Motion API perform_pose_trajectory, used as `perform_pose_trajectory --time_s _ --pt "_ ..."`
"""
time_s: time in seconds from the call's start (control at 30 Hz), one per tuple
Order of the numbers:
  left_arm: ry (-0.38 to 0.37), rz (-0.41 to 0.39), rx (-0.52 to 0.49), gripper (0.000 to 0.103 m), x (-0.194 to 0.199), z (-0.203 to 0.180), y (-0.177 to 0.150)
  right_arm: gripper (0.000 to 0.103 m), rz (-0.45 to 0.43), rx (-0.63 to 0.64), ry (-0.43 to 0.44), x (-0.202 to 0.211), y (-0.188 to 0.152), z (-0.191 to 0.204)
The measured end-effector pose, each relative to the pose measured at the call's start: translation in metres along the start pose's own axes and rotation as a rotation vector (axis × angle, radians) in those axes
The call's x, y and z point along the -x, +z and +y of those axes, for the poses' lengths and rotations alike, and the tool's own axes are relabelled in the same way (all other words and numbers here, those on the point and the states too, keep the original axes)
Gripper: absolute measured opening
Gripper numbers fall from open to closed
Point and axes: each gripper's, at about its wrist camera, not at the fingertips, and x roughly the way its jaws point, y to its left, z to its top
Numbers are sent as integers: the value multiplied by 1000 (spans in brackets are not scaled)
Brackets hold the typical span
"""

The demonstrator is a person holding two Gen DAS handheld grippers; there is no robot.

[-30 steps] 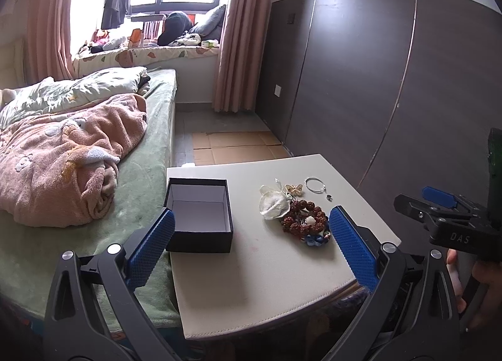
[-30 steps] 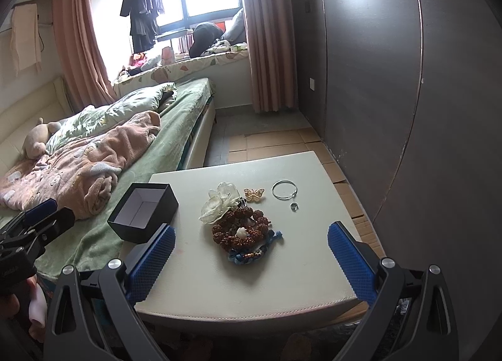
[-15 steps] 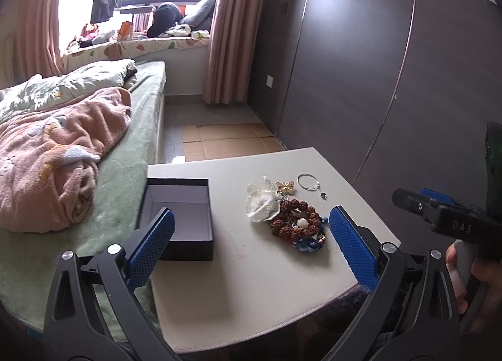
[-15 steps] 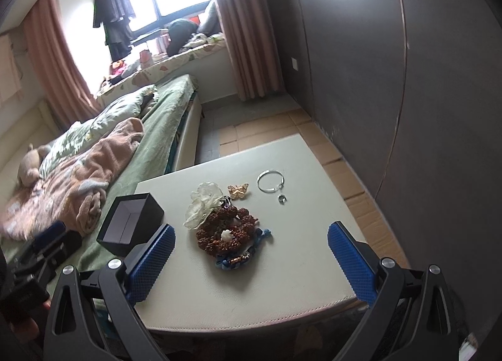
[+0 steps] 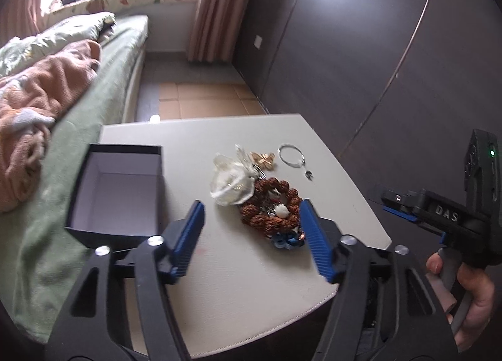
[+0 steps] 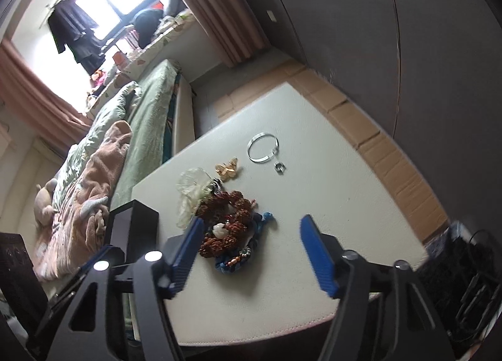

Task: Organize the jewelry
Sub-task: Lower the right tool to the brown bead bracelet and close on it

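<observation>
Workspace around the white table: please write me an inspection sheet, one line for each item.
Surface: white table, pale top, by the bed.
Job's things: open black box at the table's bed side, empty; brown bead bracelet on a blue braided piece; white fabric flower touching it; gold butterfly clip; silver bangle; small ring apart.
Clutter: nothing seen on the table.
Grippers: left gripper and right gripper over the near edge; jaws have just been closing, nothing between them.
Cables: dark cords, lower right of the right view.
Surroundings: bed, pink blanket, curtains, dark wall panels.
</observation>
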Motion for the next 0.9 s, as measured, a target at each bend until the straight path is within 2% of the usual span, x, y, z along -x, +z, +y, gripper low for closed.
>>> perform_pose_trajectory --time_s 0.03,0.1,0.2,0.37,0.43,0.57,0.9 --pt "-7 17 1 54 -6 -1 0 53 16 -19 12 -5 1 -3" --pt "-18 59 20 48 -21 1 1 50 42 -58 49 -15 3 -6" --pt "-22 99 54 44 -38 4 2 45 75 -95 76 -31 6 -7" --pt "-1 100 48 43 -56 5 10 36 153 -158 100 -65 8 -8" --pt "7 110 45 40 -66 7 15 33 180 -176 110 -76 8 -7" --pt "11 130 58 39 -83 13 22 31 222 -210 140 -93 3 -4" --pt "14 162 47 39 -121 14 32 30 282 -297 134 -124 -3 -4"
